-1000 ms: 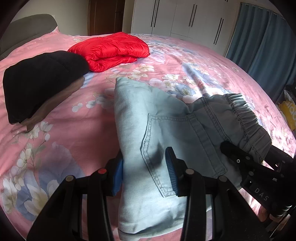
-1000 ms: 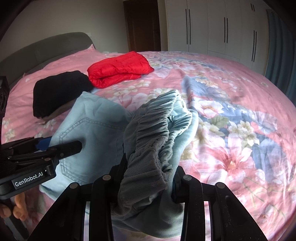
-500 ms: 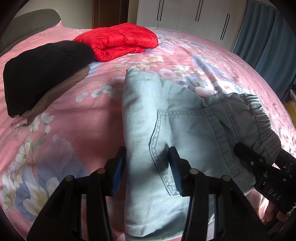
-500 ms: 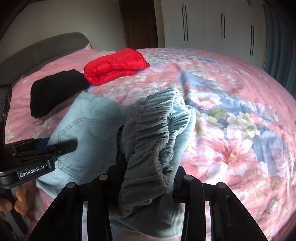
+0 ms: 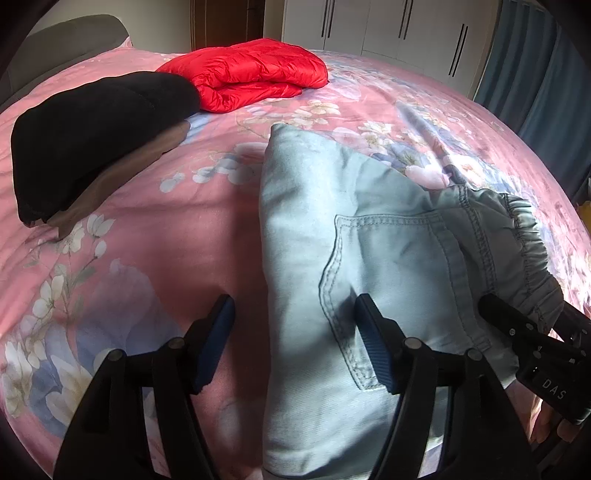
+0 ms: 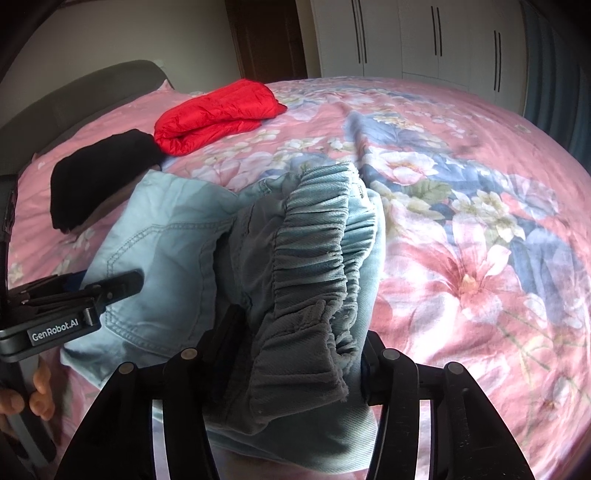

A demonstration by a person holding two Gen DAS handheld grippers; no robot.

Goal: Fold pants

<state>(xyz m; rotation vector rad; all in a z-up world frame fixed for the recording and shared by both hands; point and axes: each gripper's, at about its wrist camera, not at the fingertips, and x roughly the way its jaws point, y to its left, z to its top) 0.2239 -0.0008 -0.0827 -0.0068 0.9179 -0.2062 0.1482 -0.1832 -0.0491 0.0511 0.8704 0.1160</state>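
Light blue denim pants (image 5: 369,240) lie folded on the pink floral bed (image 5: 147,229), back pocket up, with the elastic waistband (image 6: 317,251) bunched on the right. My left gripper (image 5: 295,325) straddles the fold's left edge. Its jaws are opening, and the left pad stands clear of the cloth. The jaws of my right gripper (image 6: 299,343) are opening too, while the gathered waistband still fills the gap between them. Each gripper shows in the other's view: the right gripper (image 5: 517,325) beside the waistband, the left gripper (image 6: 110,288) over the pants (image 6: 177,229).
A folded red puffer jacket (image 5: 251,74) and a black garment (image 5: 92,129) lie farther back on the bed. A grey headboard (image 6: 74,99) stands at the left. White wardrobes (image 5: 369,29) and a blue curtain (image 5: 535,74) stand beyond. A person's fingers (image 6: 40,387) show at the lower left.
Both grippers' jaws have spread wider. The left pad has come off the pants' edge. The waistband has sagged a little between the right fingers. The hands have barely moved.
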